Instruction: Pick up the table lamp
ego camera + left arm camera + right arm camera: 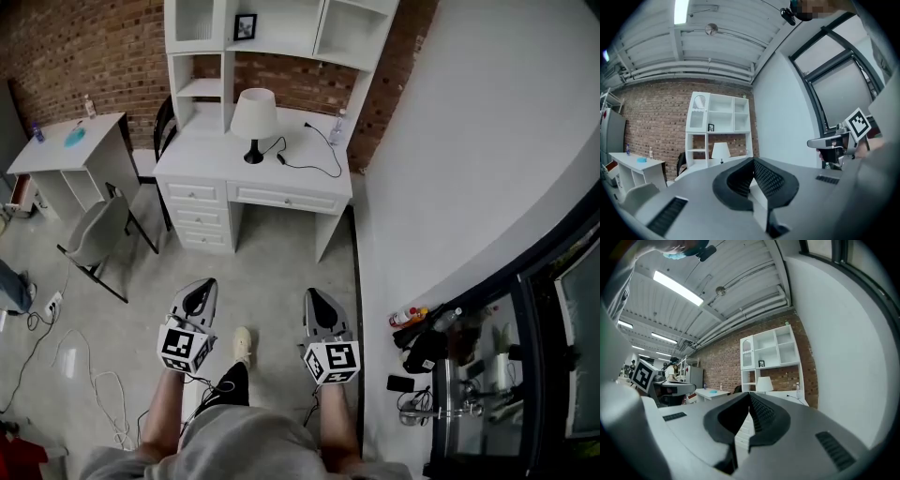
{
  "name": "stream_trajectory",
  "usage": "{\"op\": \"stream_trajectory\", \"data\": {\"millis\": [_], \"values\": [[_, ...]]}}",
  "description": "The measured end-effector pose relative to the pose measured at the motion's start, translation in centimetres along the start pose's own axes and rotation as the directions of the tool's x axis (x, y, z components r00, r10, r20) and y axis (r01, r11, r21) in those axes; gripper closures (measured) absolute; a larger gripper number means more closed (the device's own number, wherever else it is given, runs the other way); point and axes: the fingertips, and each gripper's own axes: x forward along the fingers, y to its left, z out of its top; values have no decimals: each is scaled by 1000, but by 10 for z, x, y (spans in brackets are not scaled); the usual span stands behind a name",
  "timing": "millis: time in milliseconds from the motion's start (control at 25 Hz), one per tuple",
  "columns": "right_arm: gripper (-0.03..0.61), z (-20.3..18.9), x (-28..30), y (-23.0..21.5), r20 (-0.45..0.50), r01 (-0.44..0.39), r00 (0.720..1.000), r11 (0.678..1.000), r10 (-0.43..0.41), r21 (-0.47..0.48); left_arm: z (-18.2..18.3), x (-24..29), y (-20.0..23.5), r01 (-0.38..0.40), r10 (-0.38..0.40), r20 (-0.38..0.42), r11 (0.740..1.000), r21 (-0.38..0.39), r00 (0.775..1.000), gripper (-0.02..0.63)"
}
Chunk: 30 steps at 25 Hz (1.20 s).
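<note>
Jaws clenched empty on your left gripper [199, 287] and right gripper [315, 296], both level, side by side, facing the white-shaded, black-based table lamp [254, 117] at mid-desk.

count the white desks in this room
2. One desk stands against the brick wall under the shelves, with the lamp on it. A smaller desk is to its left in the head view. More may be out of view.
</note>
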Motion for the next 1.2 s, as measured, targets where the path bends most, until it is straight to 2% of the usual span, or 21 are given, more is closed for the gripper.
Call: {"op": "stream_trajectory", "data": {"millis": [360,640,920,1200], "values": [[555,15,146,-29,12,15,1000,1000,-15,-8,12,121,94,29,-29,-1,999,-16,1000,611],[555,16,235,-53,-12,18,1000,1000,-18,-18,13,204,147,47,-47,-7,999,-10,999,611],[555,9,295,-69,-40,25,999,1000,-26,-14,5,250,181,63,-63,-11,998,-18,998,611],[555,-5,347,-66,-68,3,998,999,-5,-32,-5,284,215,63,-63,-12,998,-31,998,611]]}}
